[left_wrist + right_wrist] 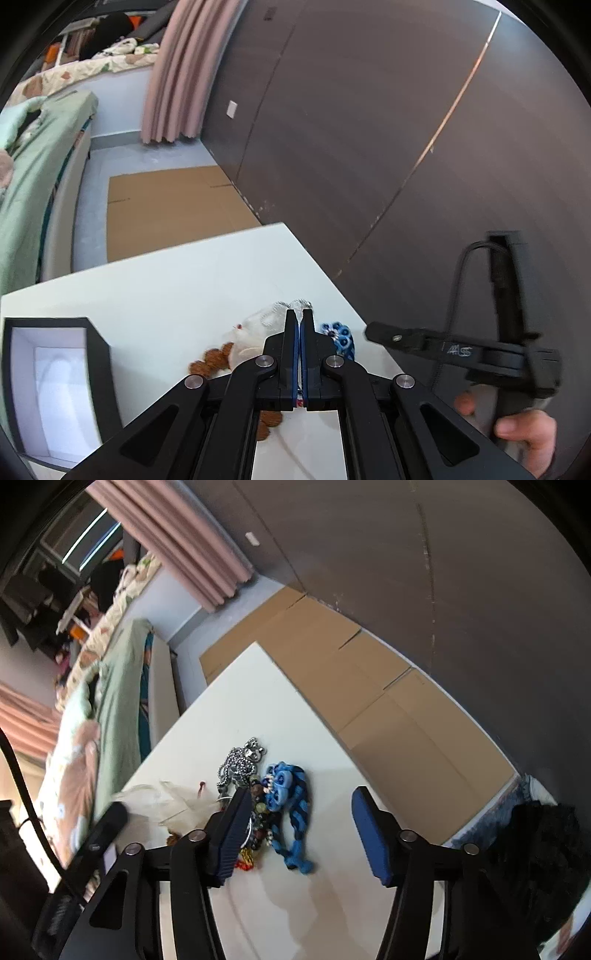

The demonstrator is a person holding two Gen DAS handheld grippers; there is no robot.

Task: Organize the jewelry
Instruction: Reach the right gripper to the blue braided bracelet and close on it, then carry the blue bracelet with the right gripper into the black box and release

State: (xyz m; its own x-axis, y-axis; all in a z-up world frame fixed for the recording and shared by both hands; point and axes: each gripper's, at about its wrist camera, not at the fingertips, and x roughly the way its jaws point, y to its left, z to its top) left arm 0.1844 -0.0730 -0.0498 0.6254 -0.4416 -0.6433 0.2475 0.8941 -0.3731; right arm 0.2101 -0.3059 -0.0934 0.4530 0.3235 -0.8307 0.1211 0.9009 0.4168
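Observation:
A heap of jewelry lies on the white table [236, 701]: a blue braided bracelet [293, 805], a silver chain [242, 762], mixed beads [258, 823] and a sheer white pouch [177, 805]. My right gripper [299, 830] is open, hovering over the blue bracelet. My left gripper [299, 317] is shut, with nothing seen between its pads, its tips above the pouch [255, 328] and the silver chain [295, 305]. The blue bracelet [341, 338] lies just right of it. An open black box [55, 387] with white lining sits at the left.
Brown beads [212, 360] lie beside the pouch. The right gripper's body [461, 350] hangs past the table's right edge. A dark wardrobe wall [369, 129], flat cardboard [369, 686] on the floor and a bed with green cover [33, 177] surround the table.

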